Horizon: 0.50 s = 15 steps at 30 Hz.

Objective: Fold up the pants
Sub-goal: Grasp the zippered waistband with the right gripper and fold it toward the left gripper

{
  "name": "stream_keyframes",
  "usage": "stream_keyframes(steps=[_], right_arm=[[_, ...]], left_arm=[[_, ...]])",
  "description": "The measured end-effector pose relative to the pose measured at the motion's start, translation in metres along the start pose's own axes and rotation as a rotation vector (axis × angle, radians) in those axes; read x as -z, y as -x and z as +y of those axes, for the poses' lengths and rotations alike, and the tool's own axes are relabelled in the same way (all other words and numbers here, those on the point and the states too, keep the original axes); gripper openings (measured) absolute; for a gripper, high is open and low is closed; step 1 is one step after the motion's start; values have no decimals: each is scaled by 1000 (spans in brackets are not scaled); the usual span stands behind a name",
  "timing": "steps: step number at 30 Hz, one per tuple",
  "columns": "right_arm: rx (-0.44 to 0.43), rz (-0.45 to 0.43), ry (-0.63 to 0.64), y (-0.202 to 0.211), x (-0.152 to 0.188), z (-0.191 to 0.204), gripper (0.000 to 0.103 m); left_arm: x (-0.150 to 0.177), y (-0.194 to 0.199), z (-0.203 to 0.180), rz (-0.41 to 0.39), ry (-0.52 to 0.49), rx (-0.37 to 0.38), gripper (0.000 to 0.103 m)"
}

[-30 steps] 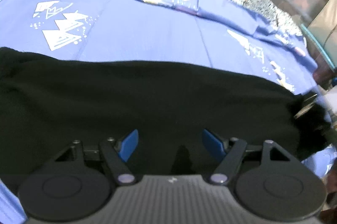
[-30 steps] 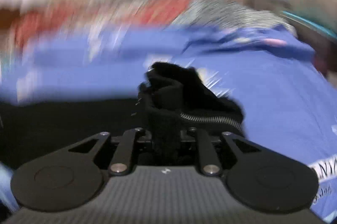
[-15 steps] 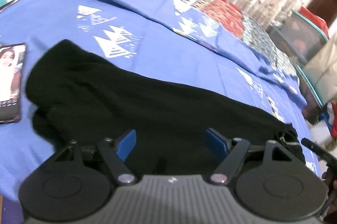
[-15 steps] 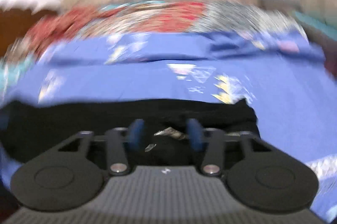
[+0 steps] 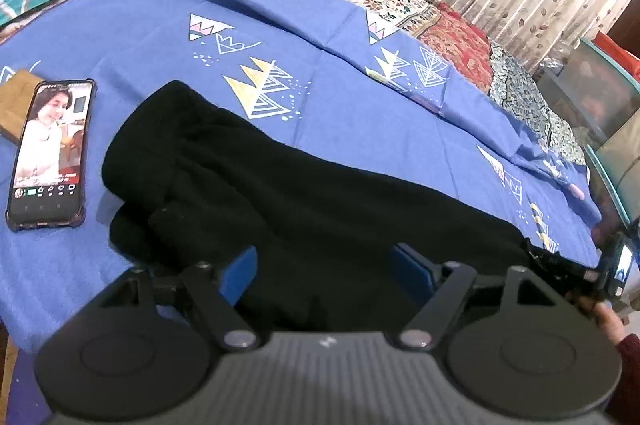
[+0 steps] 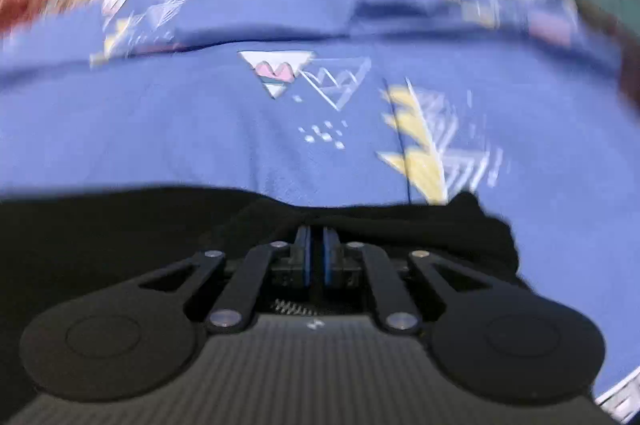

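Pants (image 5: 320, 201): black, lying in a long band across the frame's middle on the blue sheet (image 5: 360, 129).
Left gripper (image 5: 325, 265): low centre, hovering over the pants, jaws spread wide, holding nothing.
Right gripper (image 6: 316, 245): lower centre, pads nearly together at the pants' edge; blurred, grip uncertain.
Phone (image 5: 50, 153): left edge, screen lit.

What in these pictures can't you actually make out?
- Left wrist view: the near edge of the black pants is hidden behind the left gripper.
- Left wrist view: text on the phone screen is too small.
- Right wrist view: motion blur smears the bedsheet; whether the right gripper, nearly closed, pinches cloth is unclear.
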State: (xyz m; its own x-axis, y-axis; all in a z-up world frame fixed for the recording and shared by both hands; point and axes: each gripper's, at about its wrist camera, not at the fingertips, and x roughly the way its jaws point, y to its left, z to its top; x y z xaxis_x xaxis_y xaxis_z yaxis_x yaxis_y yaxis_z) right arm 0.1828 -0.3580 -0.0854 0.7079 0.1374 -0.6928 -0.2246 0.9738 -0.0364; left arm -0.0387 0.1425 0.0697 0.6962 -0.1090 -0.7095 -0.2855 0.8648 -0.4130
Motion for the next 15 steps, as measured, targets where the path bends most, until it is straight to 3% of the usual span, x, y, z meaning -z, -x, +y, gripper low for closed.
stream_keyframes(steps=[2,6,11,13,14,15], right_arm=[[-29,-24,-1,16,6,-3,10],[-205,-81,-140,61,28,-36,11],[-147,-236,-250,117,46,-91,13],[-102,-251,-317,124,59,-116,21],[-92,-232,-342,119,67,-124,39],[-108,-193,-374,110,73,-131,50]], left_arm=[[0,-3,-2,10,-4,1,77],[0,-12,-8,39,-24,3,77],[-14,-29,-52,64,-134,29,75],[-23,-42,-94,72,-247,52,73],[-28,-51,-124,71,-330,68,72],[-30,-58,-151,63,-411,74,71]])
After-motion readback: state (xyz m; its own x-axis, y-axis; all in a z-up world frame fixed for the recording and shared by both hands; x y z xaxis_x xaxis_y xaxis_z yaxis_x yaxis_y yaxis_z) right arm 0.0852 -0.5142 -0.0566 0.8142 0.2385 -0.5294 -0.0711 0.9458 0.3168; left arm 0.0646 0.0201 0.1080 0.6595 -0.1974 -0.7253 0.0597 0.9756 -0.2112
